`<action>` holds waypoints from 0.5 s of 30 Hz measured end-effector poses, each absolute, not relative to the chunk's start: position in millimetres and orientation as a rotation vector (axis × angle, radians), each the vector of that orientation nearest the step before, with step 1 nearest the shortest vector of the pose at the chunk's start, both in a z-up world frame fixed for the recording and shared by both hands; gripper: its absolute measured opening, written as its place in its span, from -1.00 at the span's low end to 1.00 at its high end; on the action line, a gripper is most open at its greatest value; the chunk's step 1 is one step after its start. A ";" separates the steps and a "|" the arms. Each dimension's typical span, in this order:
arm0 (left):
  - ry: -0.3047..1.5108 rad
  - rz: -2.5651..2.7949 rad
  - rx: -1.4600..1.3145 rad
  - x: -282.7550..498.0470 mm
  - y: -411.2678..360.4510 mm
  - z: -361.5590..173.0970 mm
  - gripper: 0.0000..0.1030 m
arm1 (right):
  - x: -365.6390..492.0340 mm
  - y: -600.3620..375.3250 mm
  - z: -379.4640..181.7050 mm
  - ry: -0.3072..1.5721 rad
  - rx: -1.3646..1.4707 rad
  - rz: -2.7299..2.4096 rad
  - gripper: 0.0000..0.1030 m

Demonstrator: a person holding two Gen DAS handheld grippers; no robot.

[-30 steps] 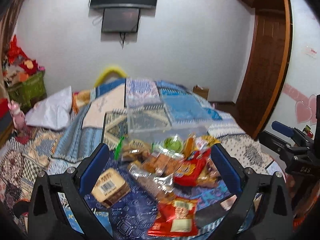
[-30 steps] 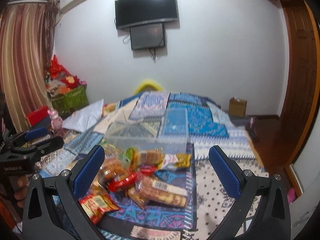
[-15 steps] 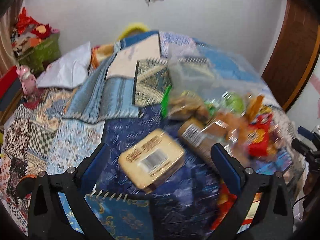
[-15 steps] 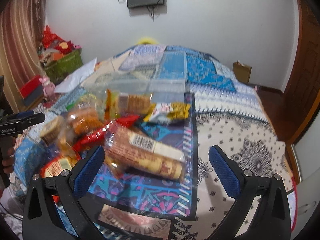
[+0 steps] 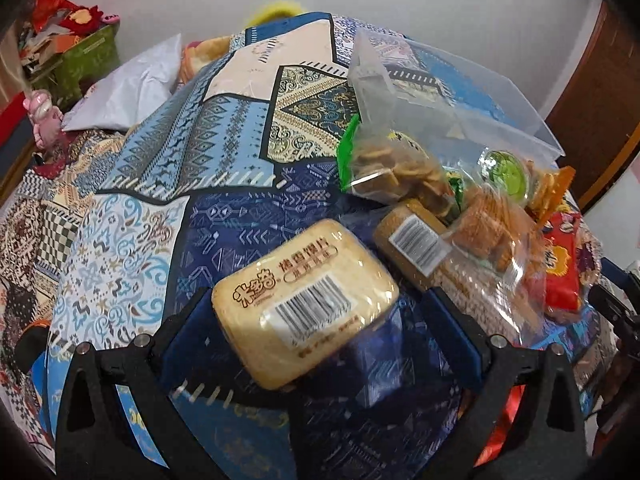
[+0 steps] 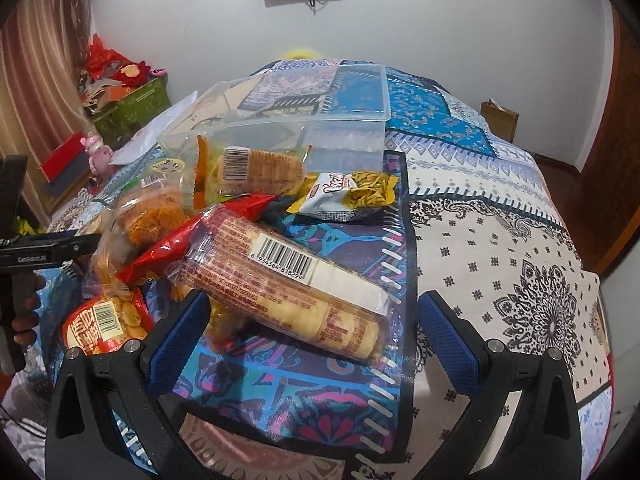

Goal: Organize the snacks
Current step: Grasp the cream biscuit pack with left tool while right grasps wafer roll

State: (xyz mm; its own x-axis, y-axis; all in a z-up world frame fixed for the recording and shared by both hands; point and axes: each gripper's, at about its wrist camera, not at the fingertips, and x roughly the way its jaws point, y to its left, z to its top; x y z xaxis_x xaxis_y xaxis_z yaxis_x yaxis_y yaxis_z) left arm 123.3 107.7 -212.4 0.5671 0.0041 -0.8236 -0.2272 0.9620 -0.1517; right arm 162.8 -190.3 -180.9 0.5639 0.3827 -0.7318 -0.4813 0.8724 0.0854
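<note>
A pile of snack packs lies on a patterned bedspread. My left gripper (image 5: 320, 332) is open, its blue pads on either side of a tan rice-cracker pack (image 5: 304, 300) with a barcode. My right gripper (image 6: 312, 332) is open around the near end of a long clear biscuit sleeve (image 6: 280, 280). A clear plastic bin (image 6: 304, 124) stands behind the pile; it also shows in the left wrist view (image 5: 448, 84). A green-sealed cookie bag (image 5: 396, 168) and a red pack (image 5: 562, 264) lie near it.
A yellow-white noodle snack bag (image 6: 348, 196), a red round-label pack (image 6: 102, 324) and an orange cracker bag (image 6: 148, 212) lie in the pile. The other gripper's black body (image 6: 36, 256) is at the left edge. A white pillow (image 5: 132, 88) lies at the bed's far left.
Both grippers have dropped and moved in close to the pile. The left now straddles the tan pack, the right straddles the long biscuit sleeve. Both stay open.
</note>
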 end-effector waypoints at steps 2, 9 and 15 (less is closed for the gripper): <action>0.960 0.149 -0.250 128.5 108.9 -214.1 1.00 | 164.4 -188.6 -180.8 0.832 -0.137 0.511 0.93; 0.939 0.213 -0.209 140.0 115.8 -218.0 0.86 | 179.7 -178.1 -181.6 0.843 -0.196 0.506 0.86; 0.933 0.200 -0.218 136.8 119.6 -221.1 0.66 | 199.2 -176.6 -181.6 0.874 -0.195 0.531 0.78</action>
